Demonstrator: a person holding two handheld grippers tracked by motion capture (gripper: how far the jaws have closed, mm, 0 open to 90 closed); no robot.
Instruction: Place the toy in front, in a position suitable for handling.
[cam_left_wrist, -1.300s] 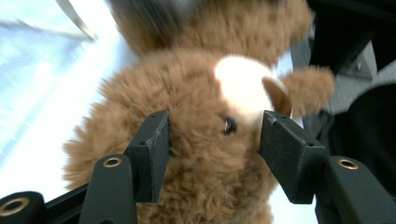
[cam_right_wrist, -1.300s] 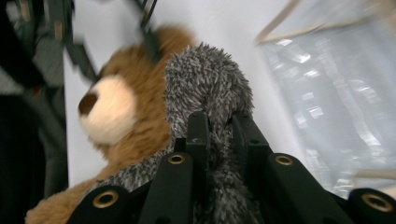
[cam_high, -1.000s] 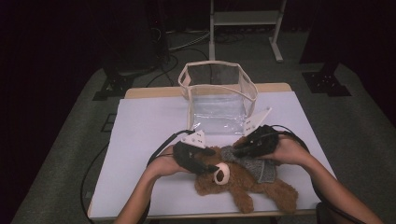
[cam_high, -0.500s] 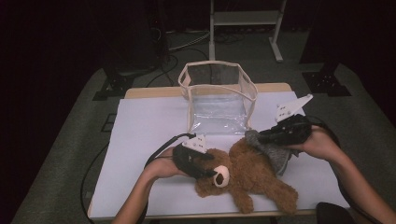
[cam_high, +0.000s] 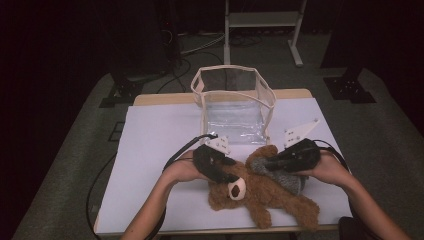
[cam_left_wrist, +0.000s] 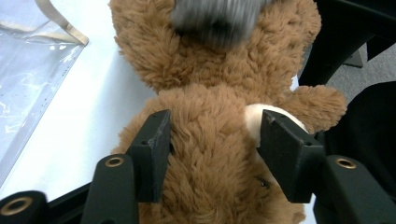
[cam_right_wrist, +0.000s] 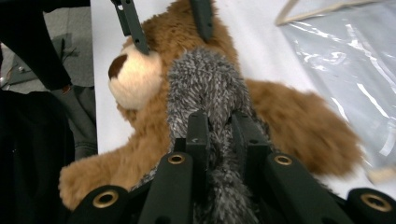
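Note:
A brown teddy bear (cam_high: 270, 195) lies on its back near the front edge of the white table (cam_high: 160, 145). My left gripper (cam_high: 231, 176) is shut on the teddy bear's head (cam_left_wrist: 201, 60), its pads pressed into the fur on both sides (cam_left_wrist: 215, 123). A grey fuzzy cloth (cam_right_wrist: 205, 79) lies over the bear's chest and reaches toward its head. My right gripper (cam_right_wrist: 219, 123) is shut on this cloth, with the jaws close together around a fold. In the high view the right gripper (cam_high: 267, 164) points left, over the bear's body.
A clear plastic bag (cam_high: 234, 112) with beige trim stands open just behind the bear, at the middle of the table. The left gripper's cable (cam_high: 177, 152) trails across the table. A metal stand (cam_high: 260, 20) is on the floor beyond the table.
The right gripper swung out to the right with the grey cloth, then came back left and a little lower over the bear. The left gripper stayed on the head.

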